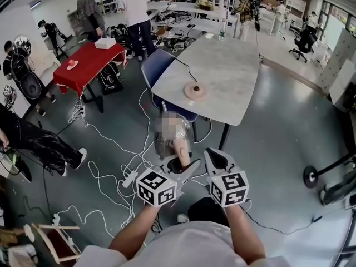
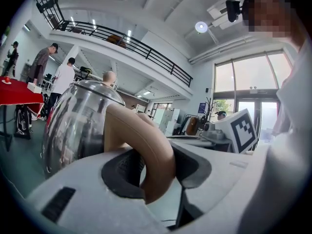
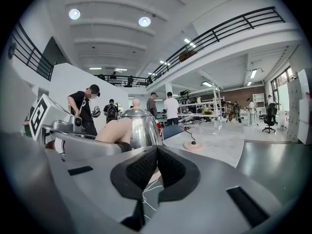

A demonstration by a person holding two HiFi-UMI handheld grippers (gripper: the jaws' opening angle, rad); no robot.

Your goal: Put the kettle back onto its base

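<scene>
Left gripper point(image 1: 181, 161) fingers point(image 2: 122, 174) grasp the kettle point(image 1: 172, 131) handle point(image 2: 146, 145). Right gripper point(image 1: 218, 156) fingers point(image 3: 141, 172) are clenched and empty. The base point(image 1: 195, 90) sits on the worktop point(image 1: 233, 71), at 1 o'clock from the kettle.

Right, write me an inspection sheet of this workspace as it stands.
Surface: grey table, mostly bare.
Job's things: kettle held up, not on its base, which sits on the table's near end.
Clutter: small items at the far end, too small to tell.
Grippers: left tongs clamped on the kettle's handle; right tongs shut, empty.
Cables: black cord runs from the base across the table; white cables on the floor.
Surroundings: red table, blue chair, people standing.
</scene>
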